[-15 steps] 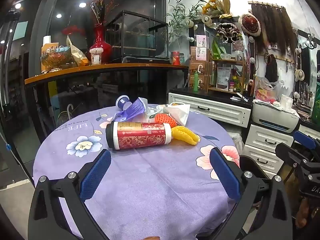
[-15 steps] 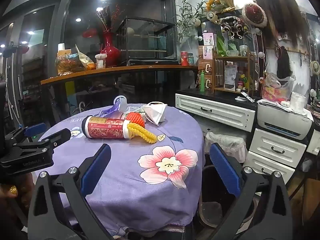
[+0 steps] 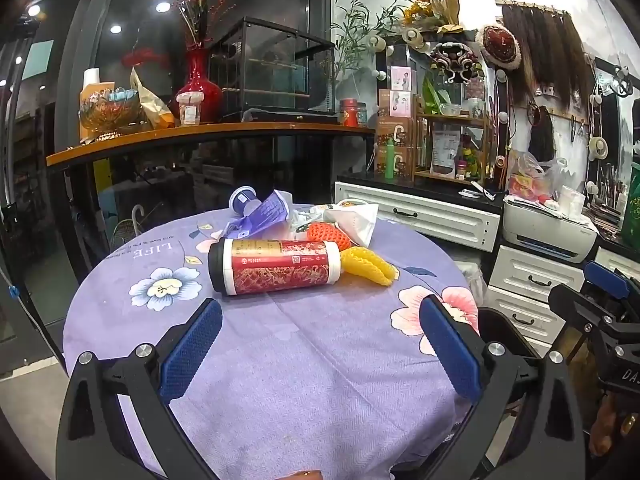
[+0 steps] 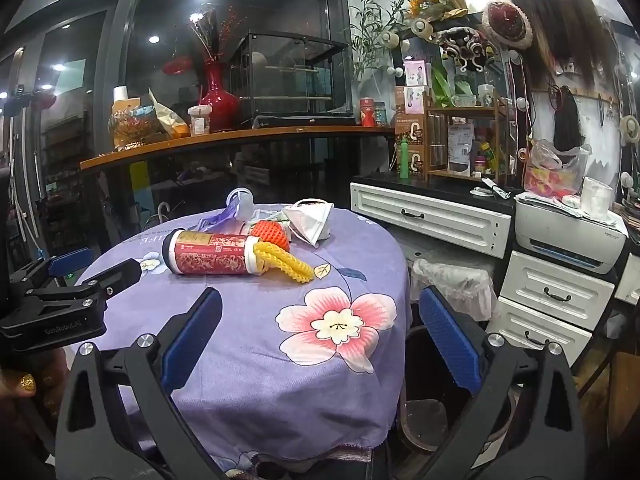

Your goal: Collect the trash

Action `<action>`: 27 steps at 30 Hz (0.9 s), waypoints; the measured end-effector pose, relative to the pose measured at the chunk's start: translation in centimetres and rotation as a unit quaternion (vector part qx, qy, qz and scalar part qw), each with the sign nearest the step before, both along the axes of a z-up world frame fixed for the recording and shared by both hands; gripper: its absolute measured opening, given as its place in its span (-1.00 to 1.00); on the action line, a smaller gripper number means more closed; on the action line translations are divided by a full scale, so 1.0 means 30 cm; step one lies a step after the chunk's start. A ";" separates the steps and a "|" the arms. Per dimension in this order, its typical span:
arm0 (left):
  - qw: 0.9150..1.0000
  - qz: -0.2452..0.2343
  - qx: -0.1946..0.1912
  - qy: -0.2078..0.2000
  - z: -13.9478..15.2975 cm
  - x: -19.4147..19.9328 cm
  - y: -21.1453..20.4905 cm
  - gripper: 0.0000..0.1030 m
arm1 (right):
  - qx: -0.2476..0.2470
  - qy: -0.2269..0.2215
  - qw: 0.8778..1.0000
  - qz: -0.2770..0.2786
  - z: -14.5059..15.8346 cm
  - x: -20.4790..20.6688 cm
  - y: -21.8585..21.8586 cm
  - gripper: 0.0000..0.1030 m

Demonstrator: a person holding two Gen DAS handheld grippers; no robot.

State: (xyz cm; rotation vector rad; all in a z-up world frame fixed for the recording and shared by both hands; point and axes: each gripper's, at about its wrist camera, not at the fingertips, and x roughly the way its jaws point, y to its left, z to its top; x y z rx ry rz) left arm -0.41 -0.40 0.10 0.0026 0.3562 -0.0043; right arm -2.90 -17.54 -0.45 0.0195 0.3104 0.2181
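reading "life" upside down, tablecloth, red labelled canister

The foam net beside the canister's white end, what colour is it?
Yellow. The foam net shows best in the right wrist view.

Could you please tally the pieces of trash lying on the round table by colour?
Red canister: 1
Yellow foam net: 1
Orange foam net: 1
Purple wrapper: 1
Purple cup: 1
White mask: 1
Total: 6

Red canister lies on its side, yellow foam net touching, orange net and white mask behind.
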 end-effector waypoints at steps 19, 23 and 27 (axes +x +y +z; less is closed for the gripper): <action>1.000 -0.002 0.001 0.005 -0.017 0.021 0.011 0.90 | -0.003 0.003 1.000 0.002 -0.025 0.014 0.004 0.89; 1.000 -0.002 -0.001 0.005 -0.017 0.021 0.009 0.90 | -0.003 0.002 1.000 0.002 -0.026 0.013 0.004 0.89; 1.000 -0.002 0.000 0.006 -0.017 0.021 0.009 0.90 | -0.004 0.003 1.000 0.001 -0.026 0.013 0.007 0.89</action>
